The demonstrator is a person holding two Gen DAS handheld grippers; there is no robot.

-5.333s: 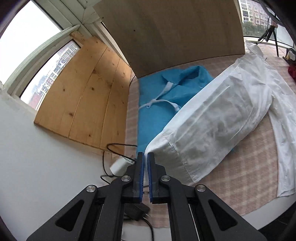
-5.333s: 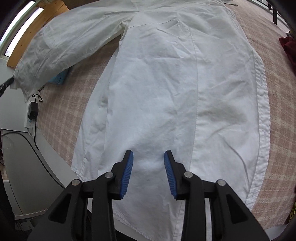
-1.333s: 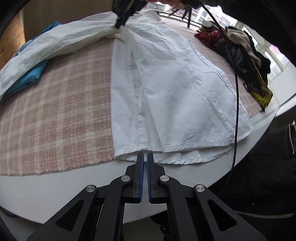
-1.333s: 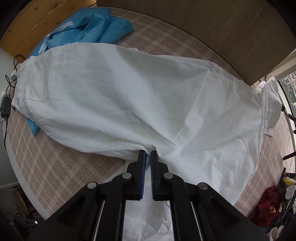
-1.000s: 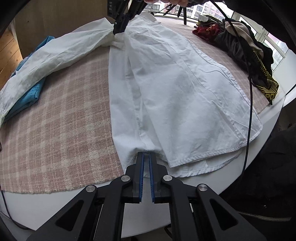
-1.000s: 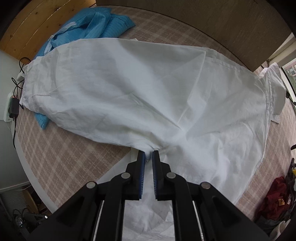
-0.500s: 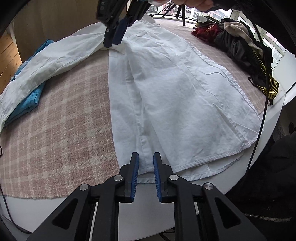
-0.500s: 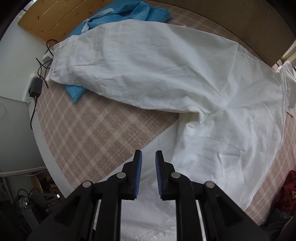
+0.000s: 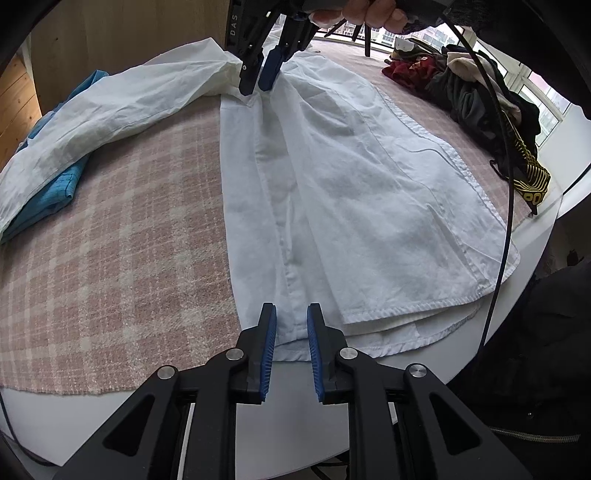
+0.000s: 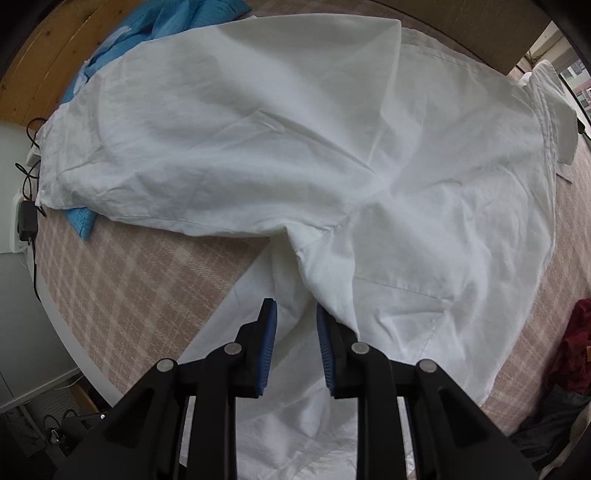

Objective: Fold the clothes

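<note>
A white shirt (image 9: 332, 166) lies spread on a pink plaid cloth (image 9: 110, 240), its left side folded in over the body. One sleeve (image 9: 110, 99) stretches away to the left. My left gripper (image 9: 290, 314) is open just over the near hem; fabric shows in the gap and the pads do not press it. My right gripper (image 9: 255, 86) is at the far end by the armpit, a hand (image 9: 354, 11) holding it. In the right wrist view it (image 10: 295, 314) points down, open over the fold where the sleeve (image 10: 221, 129) meets the body, with nothing gripped.
A blue garment (image 9: 48, 192) lies partly under the sleeve at the left. A heap of dark and red clothes (image 9: 480, 85) sits at the right edge. A black cable (image 9: 506, 184) hangs across the shirt's right side. A charger (image 10: 27, 221) lies off the table's left edge.
Both grippers were shut on the shirt a second ago, the left on the hem, the right near the armpit. Both have opened and let go; the shirt's side now lies flat.
</note>
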